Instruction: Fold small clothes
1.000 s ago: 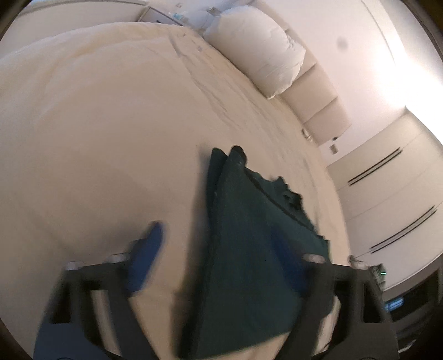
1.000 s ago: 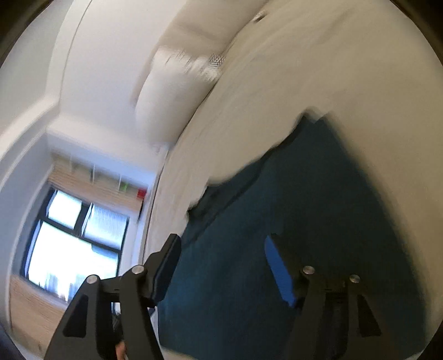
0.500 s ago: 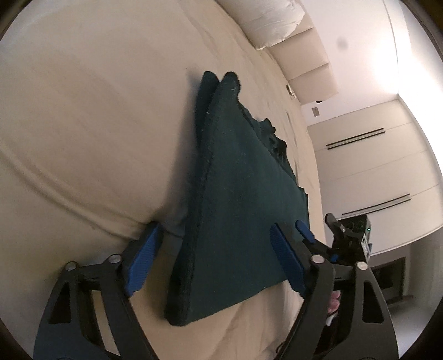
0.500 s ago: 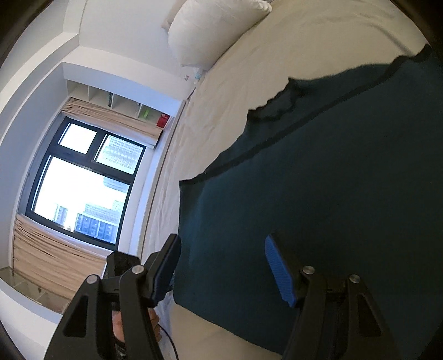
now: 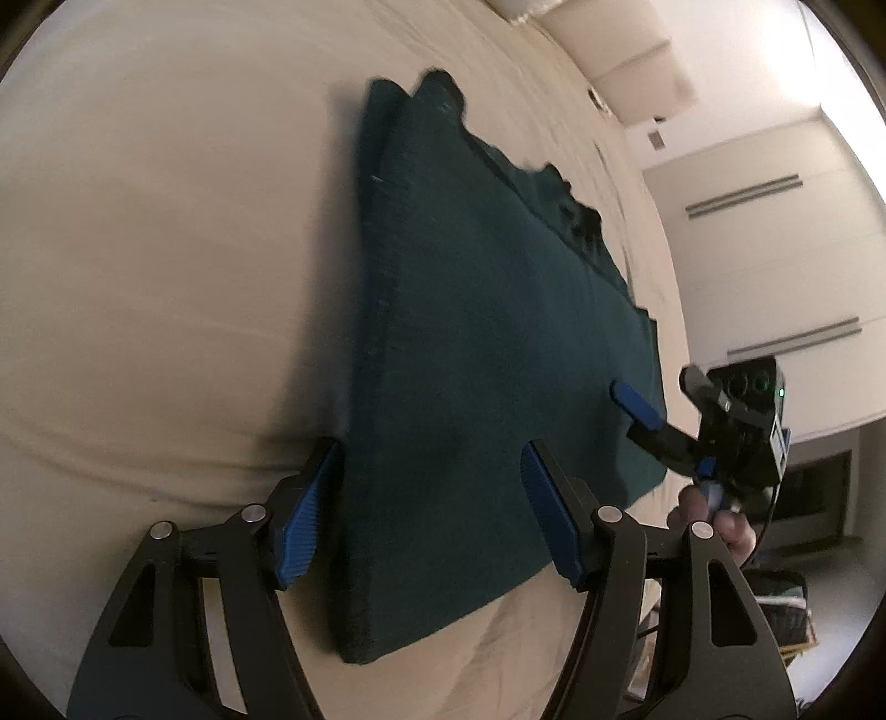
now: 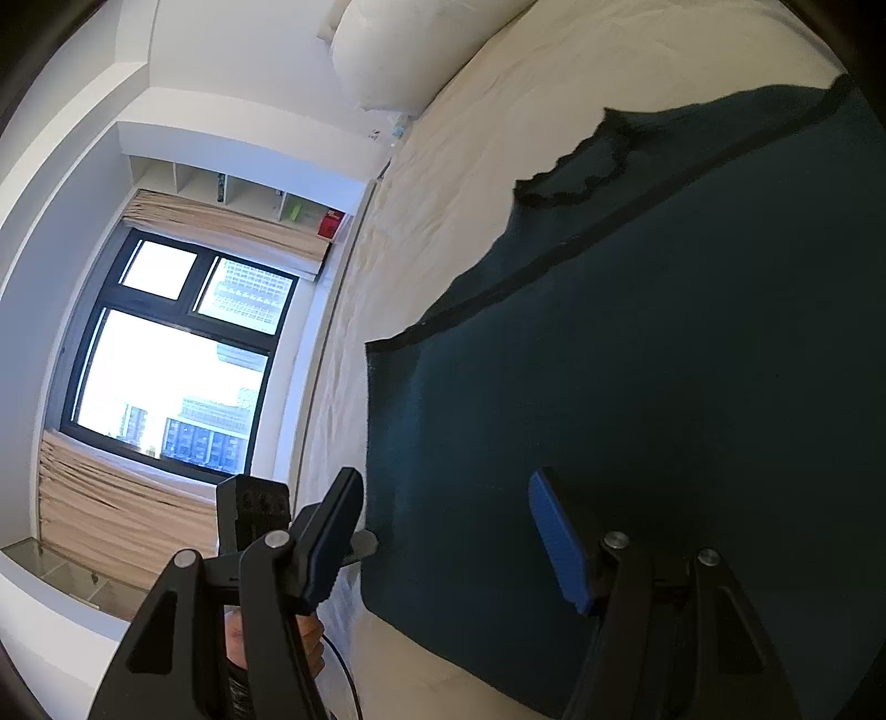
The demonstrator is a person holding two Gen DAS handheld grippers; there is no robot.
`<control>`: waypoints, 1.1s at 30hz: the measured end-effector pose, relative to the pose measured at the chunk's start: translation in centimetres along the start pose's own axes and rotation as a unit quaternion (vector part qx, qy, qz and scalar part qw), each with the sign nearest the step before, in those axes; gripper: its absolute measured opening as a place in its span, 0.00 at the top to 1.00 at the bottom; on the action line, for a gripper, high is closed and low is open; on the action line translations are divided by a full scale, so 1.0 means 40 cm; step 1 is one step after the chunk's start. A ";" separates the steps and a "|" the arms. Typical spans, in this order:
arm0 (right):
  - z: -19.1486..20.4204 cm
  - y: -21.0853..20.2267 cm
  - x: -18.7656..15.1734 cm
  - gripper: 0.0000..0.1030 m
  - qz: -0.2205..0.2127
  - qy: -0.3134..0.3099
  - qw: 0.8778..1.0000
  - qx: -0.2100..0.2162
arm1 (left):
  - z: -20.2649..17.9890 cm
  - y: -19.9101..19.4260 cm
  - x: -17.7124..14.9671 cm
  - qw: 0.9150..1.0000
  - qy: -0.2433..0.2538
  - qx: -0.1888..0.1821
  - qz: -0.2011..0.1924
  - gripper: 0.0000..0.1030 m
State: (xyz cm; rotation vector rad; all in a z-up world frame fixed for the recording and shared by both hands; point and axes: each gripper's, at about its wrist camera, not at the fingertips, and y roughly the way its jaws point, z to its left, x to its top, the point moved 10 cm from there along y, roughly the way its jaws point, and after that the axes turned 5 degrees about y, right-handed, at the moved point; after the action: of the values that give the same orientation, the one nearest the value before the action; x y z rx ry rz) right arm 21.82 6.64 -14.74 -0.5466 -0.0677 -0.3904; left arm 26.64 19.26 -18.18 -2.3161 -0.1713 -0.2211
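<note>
A dark teal garment (image 5: 487, 354) lies flat on the cream bed (image 5: 166, 249), a second layer showing along its left edge. It also fills the right wrist view (image 6: 637, 360). My left gripper (image 5: 429, 509) is open and low over the garment's near edge, one finger off its left side. My right gripper (image 6: 443, 537) is open over the garment's other near corner. In the left wrist view the right gripper (image 5: 637, 407) shows at the garment's right edge. The left gripper's body (image 6: 255, 515) shows in the right wrist view.
A white pillow (image 6: 410, 50) lies at the head of the bed. A window (image 6: 166, 360) with curtains and shelves stands beside the bed. Wardrobe doors (image 5: 775, 249) line the other side.
Both grippers have come lower and closer to the garment's near edge, one at each corner. Both stay open. The garment lies still.
</note>
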 end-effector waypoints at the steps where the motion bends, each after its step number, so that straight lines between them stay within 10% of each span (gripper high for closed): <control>1: 0.002 0.003 0.002 0.36 0.002 -0.001 1.000 -0.001 | 0.001 0.004 -0.006 1.000 0.000 0.000 0.005 0.51; 10: 0.006 0.063 0.020 0.36 0.029 0.001 1.000 -0.006 | 0.058 -0.015 -0.043 0.999 -0.043 -0.016 -0.006 0.84; 18: -0.029 0.083 0.022 0.42 0.045 0.021 0.999 0.002 | 0.048 -0.072 -0.055 0.998 -0.058 -0.007 -0.033 0.89; 27: -0.030 -0.051 0.086 0.35 0.014 0.058 0.995 0.080 | -0.189 -0.083 -0.032 0.999 0.017 0.035 -0.036 0.89; 33: -0.067 -0.147 0.151 0.26 0.000 0.069 0.991 0.118 | -0.357 0.089 -0.052 0.996 0.066 0.054 -0.009 0.89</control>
State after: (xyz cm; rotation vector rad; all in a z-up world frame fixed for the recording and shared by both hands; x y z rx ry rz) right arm 25.09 -1.41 -13.12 -0.2840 0.0199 -0.4126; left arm 23.77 6.29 -11.49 -2.1848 -0.1335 -0.3631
